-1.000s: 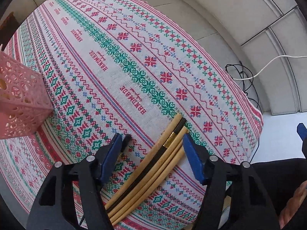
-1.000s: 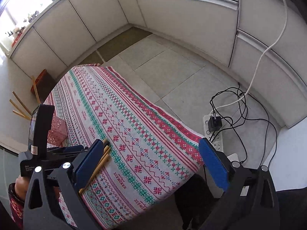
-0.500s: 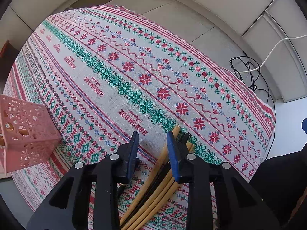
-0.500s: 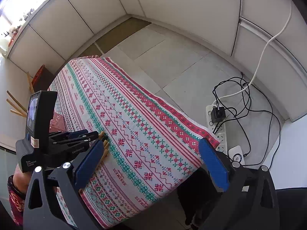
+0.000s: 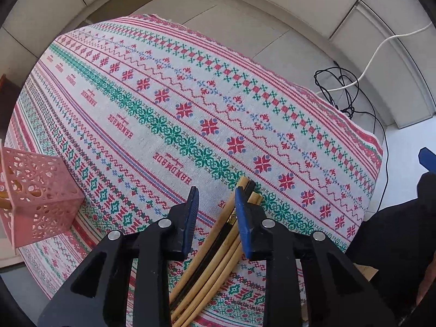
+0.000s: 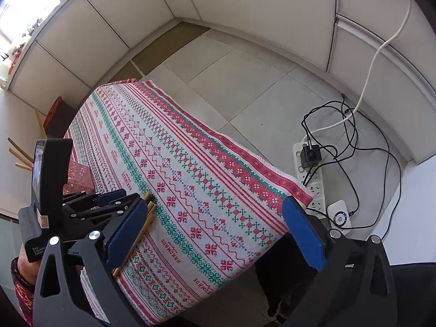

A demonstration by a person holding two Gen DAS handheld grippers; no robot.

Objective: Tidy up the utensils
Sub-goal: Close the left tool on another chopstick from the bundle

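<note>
Two grippers: left gripper (image 5: 215,209) had just narrowed from wide, nothing pinched; right gripper (image 6: 215,234) gaped wide, empty.
Chopsticks (image 5: 218,248): lay on the cloth (image 5: 152,125), under the left gripper's right finger, no longer straddled.
Basket (image 5: 46,199): pink, holding sticks.
Right view only: power strip (image 6: 313,182) on the floor.

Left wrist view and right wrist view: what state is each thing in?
Bundle of wooden chopsticks: lying on patterned tablecloth.
Pink perforated plastic basket: upright, sticks inside.
Left hand-held gripper: jaws just closed partway, pressing nothing.
Right hand-held gripper: wide open, empty.
</note>
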